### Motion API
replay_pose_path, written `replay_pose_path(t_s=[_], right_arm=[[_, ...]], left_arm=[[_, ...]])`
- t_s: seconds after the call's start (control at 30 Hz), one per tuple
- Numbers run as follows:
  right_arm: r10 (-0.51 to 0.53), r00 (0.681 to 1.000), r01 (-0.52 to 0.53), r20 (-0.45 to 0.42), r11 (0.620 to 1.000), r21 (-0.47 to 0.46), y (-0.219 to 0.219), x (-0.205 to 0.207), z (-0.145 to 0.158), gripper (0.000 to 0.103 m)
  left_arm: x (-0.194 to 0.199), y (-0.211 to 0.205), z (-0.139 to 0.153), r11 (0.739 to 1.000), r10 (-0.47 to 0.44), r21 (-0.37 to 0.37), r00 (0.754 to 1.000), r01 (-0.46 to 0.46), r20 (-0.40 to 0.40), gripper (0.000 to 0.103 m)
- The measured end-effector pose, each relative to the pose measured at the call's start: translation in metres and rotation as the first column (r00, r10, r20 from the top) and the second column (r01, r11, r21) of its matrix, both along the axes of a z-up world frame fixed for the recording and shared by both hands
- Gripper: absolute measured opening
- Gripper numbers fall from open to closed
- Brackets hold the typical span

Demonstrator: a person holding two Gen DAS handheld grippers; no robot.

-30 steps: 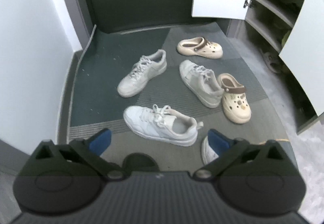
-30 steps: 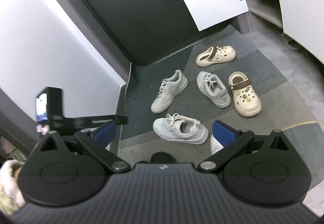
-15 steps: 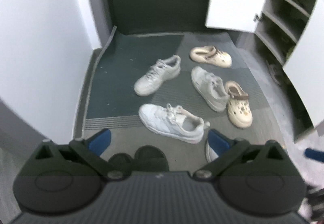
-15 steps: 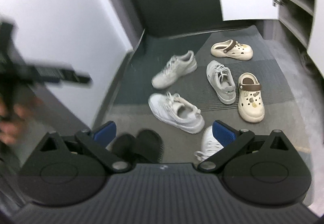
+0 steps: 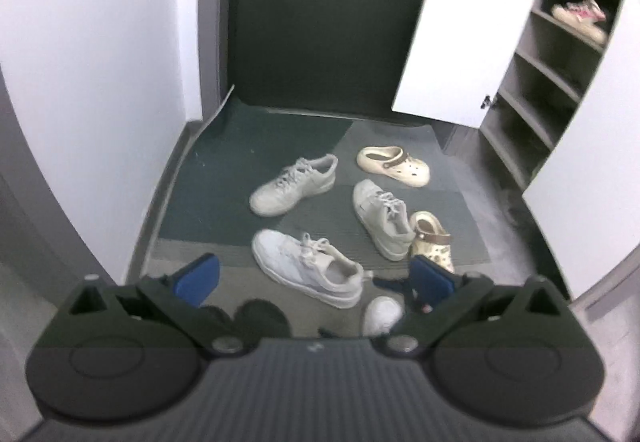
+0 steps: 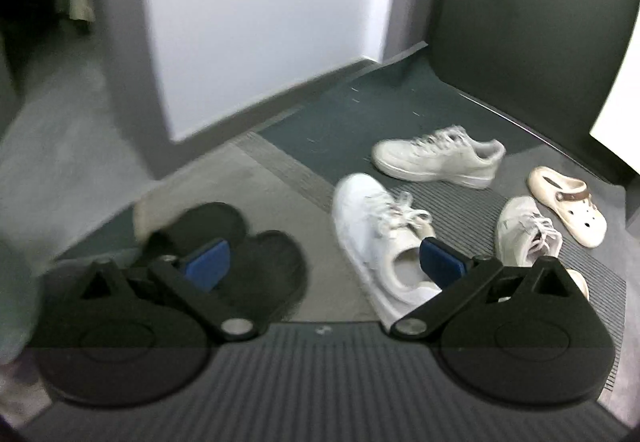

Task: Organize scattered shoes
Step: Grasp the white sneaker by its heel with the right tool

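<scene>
Evidently, no shoe has yet been put away. From the left wrist view, the left gripper [image 5: 316, 274] is held above the floor with its blue pads wide apart and nothing between them. Scattered on the entry mat [image 5: 256, 138] are noted a bright white sneaker [image 5: 308, 268] nearest, two off-white sneakers [image 5: 294, 184] [image 5: 382, 218] beyond it, two cream clogs [image 5: 394, 166] [image 5: 430, 238], and the toe of a further white shoe [image 5: 382, 316] close to the gripper. An open shoe cabinet [image 5: 560, 82] is seen at right, with one pair already on an upper shelf.

From the right wrist view, the right gripper [image 6: 324, 262] is likewise spread and empty, positioned just over the bright white sneaker [image 6: 380, 242]. A pair of black slippers [image 6: 240, 242] is observed at left. All floor shoes are judged still to be sorted
</scene>
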State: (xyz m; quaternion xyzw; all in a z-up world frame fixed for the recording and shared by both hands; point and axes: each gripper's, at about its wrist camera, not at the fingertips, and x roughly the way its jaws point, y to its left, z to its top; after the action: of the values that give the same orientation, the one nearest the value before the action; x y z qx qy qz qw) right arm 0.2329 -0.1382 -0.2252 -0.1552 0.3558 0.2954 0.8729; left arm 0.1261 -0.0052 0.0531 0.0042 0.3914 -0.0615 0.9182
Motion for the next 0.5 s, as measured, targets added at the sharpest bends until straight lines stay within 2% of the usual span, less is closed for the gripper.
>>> replay_pose_path(t_s=[0.13,0.2,0.37,0.43,0.5], right_arm=[[0.023,0.999,-0.026,-0.029,0.996,-0.091,0.004,0.036,-0.039,0.103],[0.019,0.998,-0.024,-0.052,0.994,-0.106,0.003,0.053,-0.053,0.103],[0.006,0.999,-0.013,-0.05,0.992,-0.125,0.002,0.102,-0.088,0.103],[0.02,0.998,-0.03,-0.067,0.989,-0.142,0.007,0.117,-0.099,0.103],[0.063,0.991,-0.085,-0.115,0.976,-0.201,0.018,0.137,-0.119,0.103]], left_arm=[[0.002,-0.018,-0.003,0.999,-0.011,0.053,0.999,0.009,0.036,0.103],[0.009,-0.024,-0.006,1.0,-0.014,0.024,1.0,0.014,0.017,0.103],[0.034,-0.039,-0.022,1.0,-0.025,0.005,0.999,0.025,-0.025,0.103],[0.042,-0.041,-0.025,0.999,-0.033,-0.003,0.999,0.033,-0.035,0.103],[0.057,-0.044,-0.031,0.999,-0.046,-0.02,0.997,0.045,-0.056,0.103]])
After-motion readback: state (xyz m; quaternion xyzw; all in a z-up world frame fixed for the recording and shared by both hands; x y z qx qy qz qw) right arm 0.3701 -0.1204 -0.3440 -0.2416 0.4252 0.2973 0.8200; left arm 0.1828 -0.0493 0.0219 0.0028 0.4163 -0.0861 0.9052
